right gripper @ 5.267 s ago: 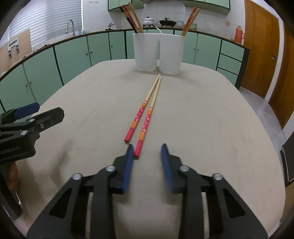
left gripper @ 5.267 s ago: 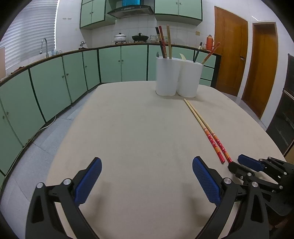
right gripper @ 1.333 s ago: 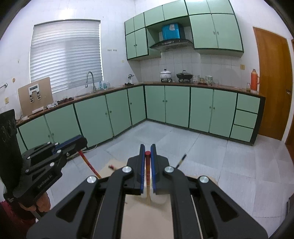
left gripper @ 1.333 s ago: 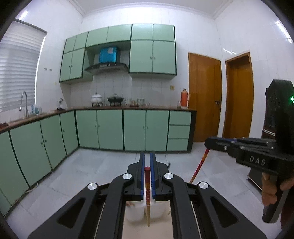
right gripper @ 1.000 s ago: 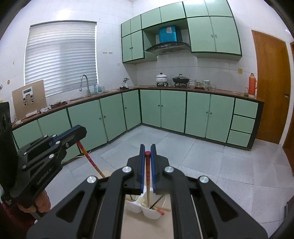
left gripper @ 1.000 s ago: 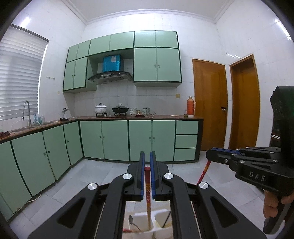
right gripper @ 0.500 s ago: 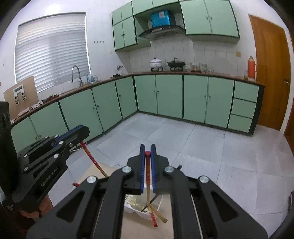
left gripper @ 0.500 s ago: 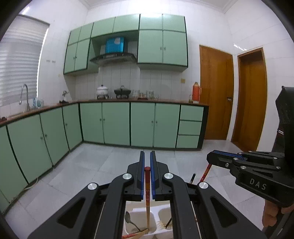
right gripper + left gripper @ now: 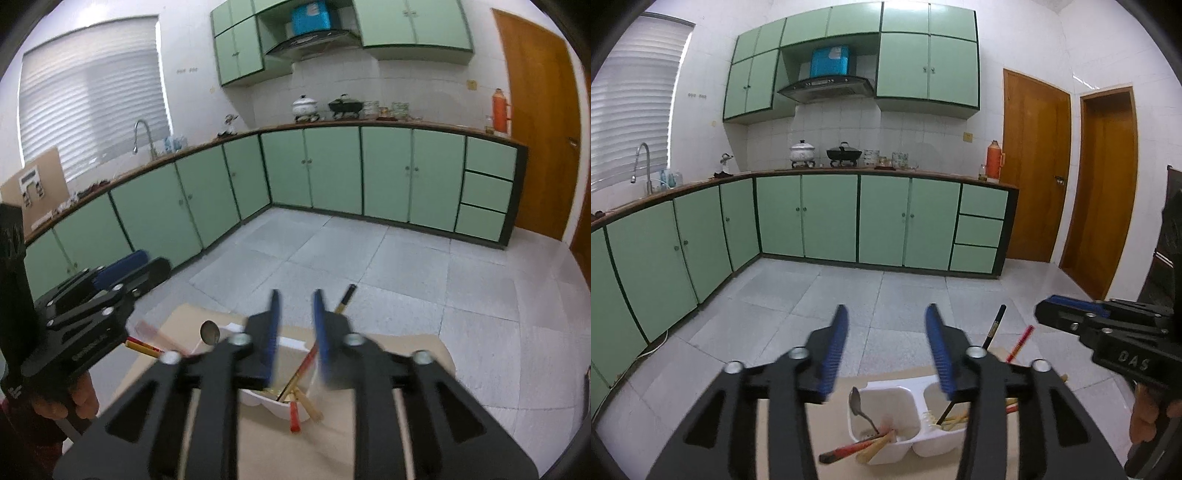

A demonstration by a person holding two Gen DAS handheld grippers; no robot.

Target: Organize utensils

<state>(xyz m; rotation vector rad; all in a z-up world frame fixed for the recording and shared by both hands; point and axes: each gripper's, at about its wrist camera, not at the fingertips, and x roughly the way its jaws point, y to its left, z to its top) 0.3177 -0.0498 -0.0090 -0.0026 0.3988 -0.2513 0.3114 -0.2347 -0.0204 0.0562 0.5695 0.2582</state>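
Black right claw (image 9: 1067,314) reads "DAS".

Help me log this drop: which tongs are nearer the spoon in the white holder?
Left. The left tongs hang right above the spoon's compartment; the right tongs hang above the holder's other compartment, off to the spoon's side. Both jaws are opening, gripping nothing.

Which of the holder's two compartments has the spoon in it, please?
The left compartment in the left wrist view: the spoon stands there with red-ended chopsticks, while the right compartment holds a fork and sticks.
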